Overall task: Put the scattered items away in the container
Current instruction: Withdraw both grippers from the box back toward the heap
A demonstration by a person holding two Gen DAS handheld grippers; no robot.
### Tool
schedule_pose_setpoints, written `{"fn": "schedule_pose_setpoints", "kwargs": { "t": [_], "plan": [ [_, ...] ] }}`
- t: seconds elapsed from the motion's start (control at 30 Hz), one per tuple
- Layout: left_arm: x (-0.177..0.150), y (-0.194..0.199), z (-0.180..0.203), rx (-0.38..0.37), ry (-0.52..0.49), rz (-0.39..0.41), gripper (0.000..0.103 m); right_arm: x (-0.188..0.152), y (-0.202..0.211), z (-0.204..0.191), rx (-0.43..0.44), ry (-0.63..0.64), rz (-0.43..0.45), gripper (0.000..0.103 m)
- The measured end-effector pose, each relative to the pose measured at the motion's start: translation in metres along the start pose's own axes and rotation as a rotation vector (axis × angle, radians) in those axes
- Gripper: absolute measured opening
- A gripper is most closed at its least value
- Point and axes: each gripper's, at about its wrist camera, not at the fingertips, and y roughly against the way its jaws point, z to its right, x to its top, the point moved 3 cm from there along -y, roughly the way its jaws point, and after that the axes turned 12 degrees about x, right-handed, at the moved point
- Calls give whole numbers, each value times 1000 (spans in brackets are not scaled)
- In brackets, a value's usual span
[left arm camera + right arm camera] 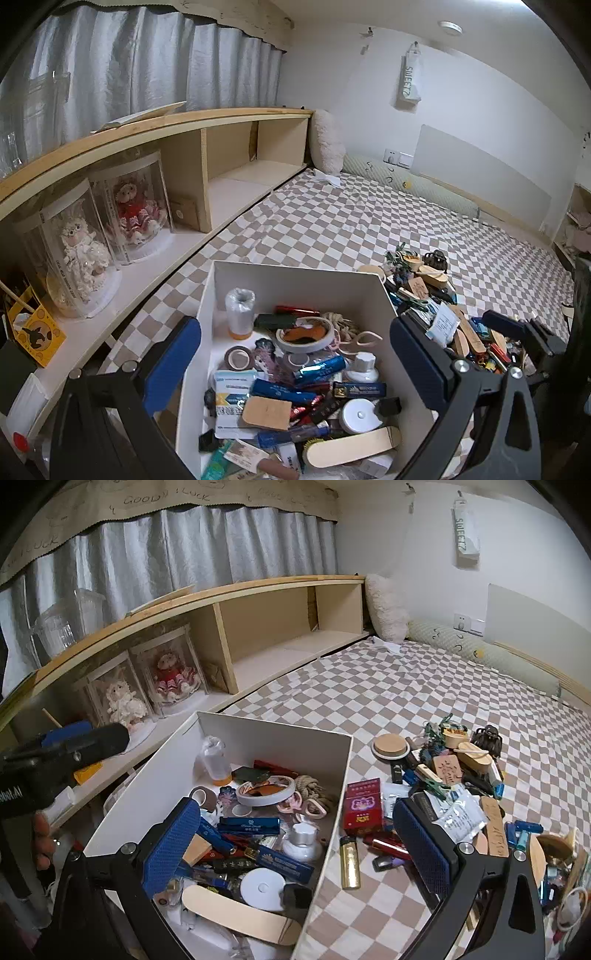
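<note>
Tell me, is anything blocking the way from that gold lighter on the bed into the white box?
Only the box's own side wall. The gold lighter lies on the checked bedspread just outside the open-topped white box, so it must be lifted over that wall. Nothing covers the lighter; the right gripper has open, empty jaws.

A bed [406, 709] under a brown-and-white checked sheet fills the room. Along its left edge runs a low wooden shelf [258, 627] with open cubbies, silver-grey curtains [184, 550] above it. White walls [480, 110] close the far corner, where a fluffy pillow [327, 142] leans.
</note>
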Motion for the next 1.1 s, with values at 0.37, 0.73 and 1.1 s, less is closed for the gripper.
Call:
{"fn": "schedule_pose_setpoints", "kwargs": {
  "t": [0.37, 0.73, 1.1],
  "plan": [
    [-14, 2, 31, 3, -13, -22, 103, -9, 21, 18, -23, -27, 19, 103],
    [-25, 11, 65, -23, -23, -34, 103, -23, 55, 42, -65, -50, 44, 103],
    [-37, 26, 104, -54, -60, -33, 103, -42, 93, 70, -108, -97, 63, 103]
  ]
}}
